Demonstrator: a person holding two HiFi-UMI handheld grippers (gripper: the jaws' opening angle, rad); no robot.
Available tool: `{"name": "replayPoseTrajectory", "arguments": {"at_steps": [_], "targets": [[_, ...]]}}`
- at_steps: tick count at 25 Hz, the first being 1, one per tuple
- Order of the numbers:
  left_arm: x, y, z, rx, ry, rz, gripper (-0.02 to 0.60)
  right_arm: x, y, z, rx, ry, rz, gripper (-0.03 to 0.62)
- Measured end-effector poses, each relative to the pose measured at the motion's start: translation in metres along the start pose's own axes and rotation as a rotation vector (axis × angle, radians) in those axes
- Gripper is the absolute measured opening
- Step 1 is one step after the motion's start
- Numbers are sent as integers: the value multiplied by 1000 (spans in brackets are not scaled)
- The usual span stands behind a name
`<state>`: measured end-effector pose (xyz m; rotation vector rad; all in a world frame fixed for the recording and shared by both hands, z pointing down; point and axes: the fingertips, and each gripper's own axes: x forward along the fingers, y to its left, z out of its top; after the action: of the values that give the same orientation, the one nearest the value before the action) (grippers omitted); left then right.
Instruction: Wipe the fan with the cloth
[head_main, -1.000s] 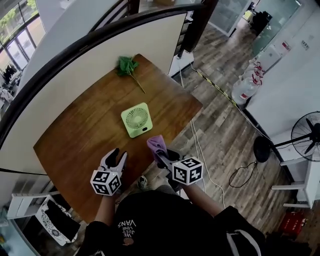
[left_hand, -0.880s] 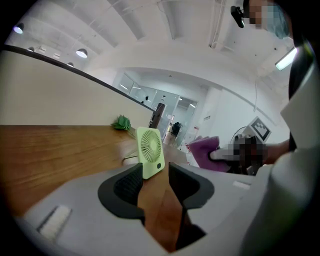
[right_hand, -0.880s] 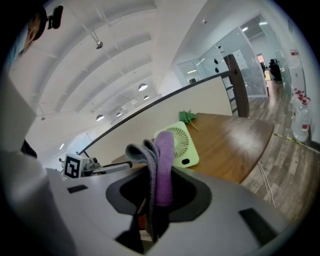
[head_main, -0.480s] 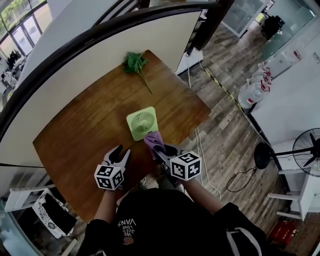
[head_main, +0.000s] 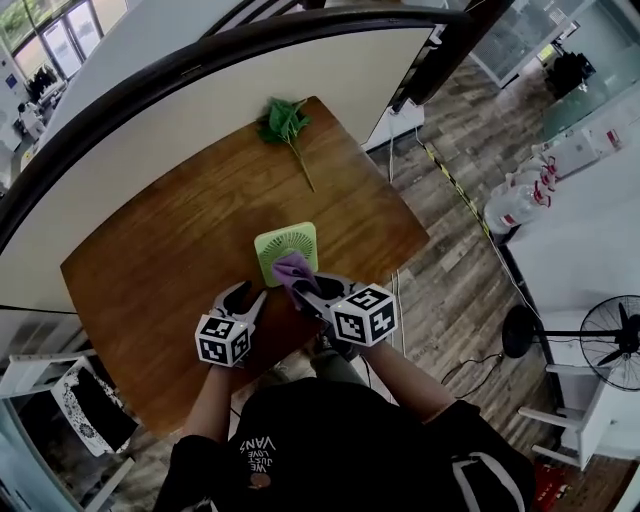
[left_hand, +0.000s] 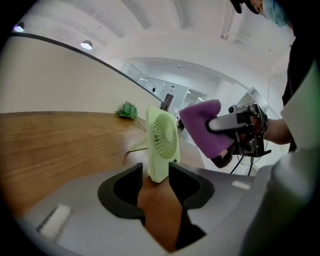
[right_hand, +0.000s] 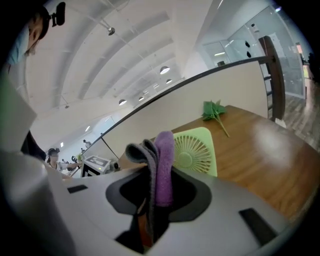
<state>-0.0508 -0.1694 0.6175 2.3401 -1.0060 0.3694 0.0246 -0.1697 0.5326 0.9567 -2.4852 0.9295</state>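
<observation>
Currently my left claw (left_hand: 155, 170) is open: the two jaws stand apart and hold nothing. It hovers over the edge of the surface (head_main: 170, 250) nearest to me. Seen from this claw, the lower corner of the fan (head_main: 287, 240) lines up with the gap between the jaws. I cannot tell whether either jaw touches the fan.

My right claw (right_hand: 159, 193) is closed on the cloth (right_hand: 164, 160). The cloth is folded, purple on one side and grey on the other, and its free end sticks up past the jaw tips. This claw is just to the right of the left one, and it points at the fan.

The fan is light green and square, with a round grille. It stands upright on the surface, close to the edge nearest to me. The cloth sits right at the fan's grille face, at its lower part. Actual contact cannot be confirmed from any view.

A green leafy sprig (head_main: 285, 122) lies at the far corner of the surface, well apart from the fan.
</observation>
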Motion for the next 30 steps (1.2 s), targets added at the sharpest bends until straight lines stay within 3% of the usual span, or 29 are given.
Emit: {"name": "replayPoseTrajectory", "arguments": {"at_steps": [15,21,30], "targets": [[40,2,-5,14,45,15,160,47,1,15,-136,185,178,101],[47,4,-3,44,68,14,123,58,-7,19,-175,251,180,100],[46,4,-3,27,77,7,115,40,-43,18,-161,278,133,100]]}}
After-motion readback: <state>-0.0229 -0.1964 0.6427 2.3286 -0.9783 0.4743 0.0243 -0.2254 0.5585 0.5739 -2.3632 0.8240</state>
